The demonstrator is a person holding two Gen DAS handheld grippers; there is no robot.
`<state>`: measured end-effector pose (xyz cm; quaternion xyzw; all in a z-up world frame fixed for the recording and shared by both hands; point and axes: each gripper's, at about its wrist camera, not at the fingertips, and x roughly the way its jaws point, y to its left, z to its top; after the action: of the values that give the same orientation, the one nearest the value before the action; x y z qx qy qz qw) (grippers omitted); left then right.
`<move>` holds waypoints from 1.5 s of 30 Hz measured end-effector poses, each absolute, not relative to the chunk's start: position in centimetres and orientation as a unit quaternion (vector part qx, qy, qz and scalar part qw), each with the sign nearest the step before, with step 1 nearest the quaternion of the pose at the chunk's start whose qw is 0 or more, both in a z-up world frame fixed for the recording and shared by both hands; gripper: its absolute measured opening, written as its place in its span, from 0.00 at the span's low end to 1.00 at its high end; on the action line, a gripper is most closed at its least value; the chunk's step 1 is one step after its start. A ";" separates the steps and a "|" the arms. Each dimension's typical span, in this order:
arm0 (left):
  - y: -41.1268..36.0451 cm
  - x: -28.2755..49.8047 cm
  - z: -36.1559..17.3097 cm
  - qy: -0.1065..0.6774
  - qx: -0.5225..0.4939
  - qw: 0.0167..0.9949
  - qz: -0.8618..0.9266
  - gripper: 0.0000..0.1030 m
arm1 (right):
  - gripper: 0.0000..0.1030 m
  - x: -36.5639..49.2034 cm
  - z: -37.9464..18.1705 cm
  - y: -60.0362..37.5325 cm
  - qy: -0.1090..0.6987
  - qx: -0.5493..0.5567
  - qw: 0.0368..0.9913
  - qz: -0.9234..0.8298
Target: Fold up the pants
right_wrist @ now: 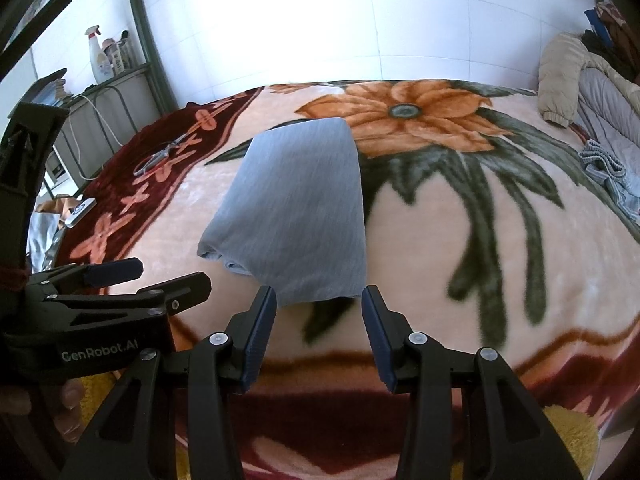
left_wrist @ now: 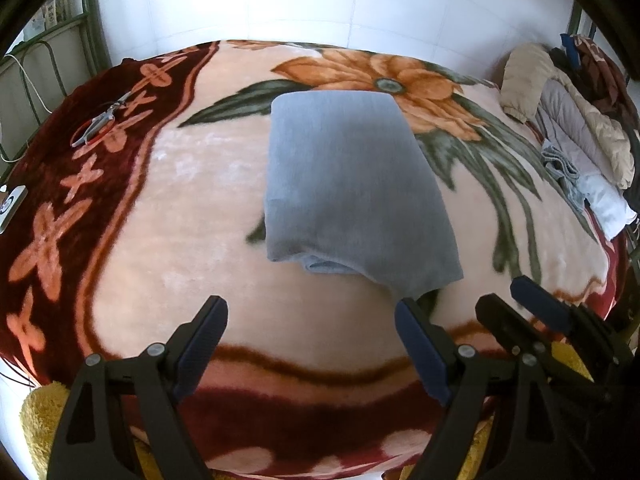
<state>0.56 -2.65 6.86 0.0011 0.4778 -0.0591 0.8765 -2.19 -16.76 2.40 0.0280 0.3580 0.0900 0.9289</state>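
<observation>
left gripper (left_wrist: 311, 334): held low over the near edge of the bed, jaws spread wide, nothing between the blue pads; its right finger (left_wrist: 416, 344) sits just short of the near corner of the pants. right gripper (right_wrist: 319, 330): beside the left one, jaws parted about halfway, nothing pinched; the near hem of the pants lies just beyond the gap between its fingers, not touching the pads. in the right wrist view the left gripper appears at the left edge, with a person's fingers (right_wrist: 68, 400) wrapped under its handle.

pants (left_wrist: 352, 184): grey-blue, folded into a compact oblong stack, lying flat on the middle of the blanket, long side running away from the grippers; lighter inner layers show at the near left corner.

blanket (left_wrist: 168, 208): plush, peach ground, large orange flower with green leaves, dark red border with orange crosses; it covers the whole bed.

scissors (left_wrist: 100, 122): on the red border, far left, well apart from the pants.

small white device (left_wrist: 10, 206): at the left edge of the bed.

pile of clothes (left_wrist: 576, 140): heaped along the right side of the bed.

white tiled wall (right_wrist: 360, 20): behind the bed.
</observation>
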 end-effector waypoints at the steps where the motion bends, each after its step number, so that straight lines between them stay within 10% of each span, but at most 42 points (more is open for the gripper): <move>1: -2.7 0.6 6.9 0.477 0.003 0.877 -0.059 0.86 | 0.44 -2.2 2.4 -16.8 0.358 0.028 0.929 0.090; 45: -2.2 0.8 6.7 0.477 -0.003 0.877 -0.058 0.86 | 0.44 -2.2 2.0 -16.4 0.359 0.026 0.929 0.089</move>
<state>0.82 -2.24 6.75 -0.0028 0.4775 -0.0583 0.8767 -2.18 -16.41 2.04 0.0261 0.3591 0.0886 0.9287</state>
